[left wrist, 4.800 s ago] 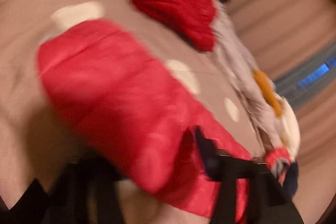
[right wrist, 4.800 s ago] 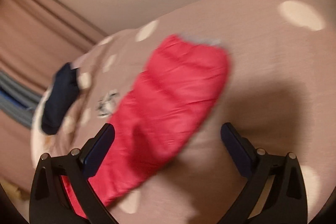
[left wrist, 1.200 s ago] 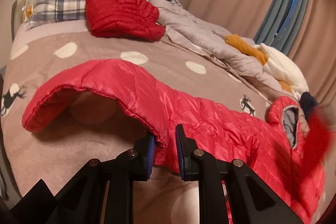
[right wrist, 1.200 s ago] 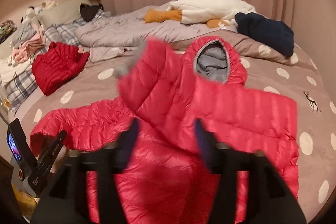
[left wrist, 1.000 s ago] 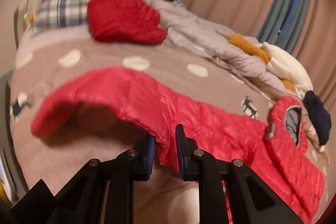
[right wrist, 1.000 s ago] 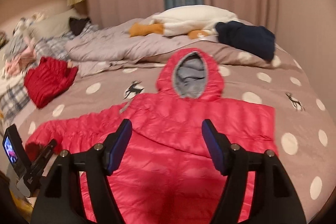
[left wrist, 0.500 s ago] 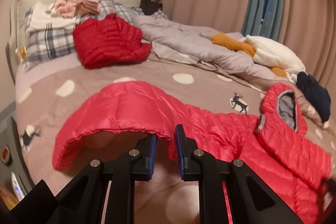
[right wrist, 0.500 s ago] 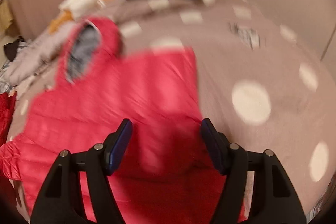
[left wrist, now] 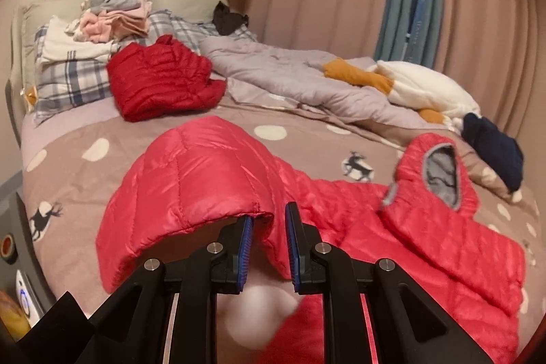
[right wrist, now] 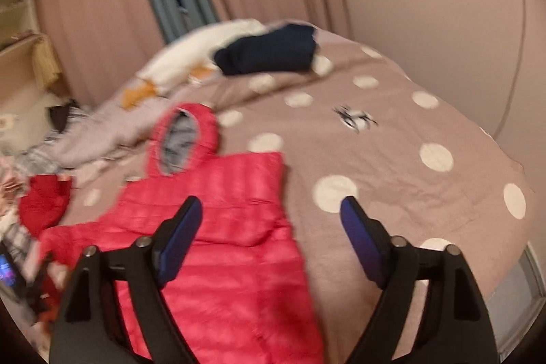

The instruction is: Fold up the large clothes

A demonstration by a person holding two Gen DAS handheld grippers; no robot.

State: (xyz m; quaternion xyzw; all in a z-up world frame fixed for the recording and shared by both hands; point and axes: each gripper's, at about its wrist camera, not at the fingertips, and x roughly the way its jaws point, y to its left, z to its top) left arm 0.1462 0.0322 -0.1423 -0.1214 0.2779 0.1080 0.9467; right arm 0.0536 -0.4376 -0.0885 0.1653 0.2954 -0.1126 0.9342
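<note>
Across the polka-dot bed [left wrist: 85, 132], the left gripper [left wrist: 268, 239], jaws clamped on the red puffer jacket's [right wrist: 218, 203] sleeve cuff, is folding it inward while the right gripper [right wrist: 269, 234], jaws just widened and empty, is likely needing the lower-frame hem next.

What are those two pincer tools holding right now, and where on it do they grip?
The left gripper is shut on the red puffer jacket, pinching the cuff edge of its sleeve, lifted off the bed. The right gripper holds nothing; its jaws have just been opening.
</note>
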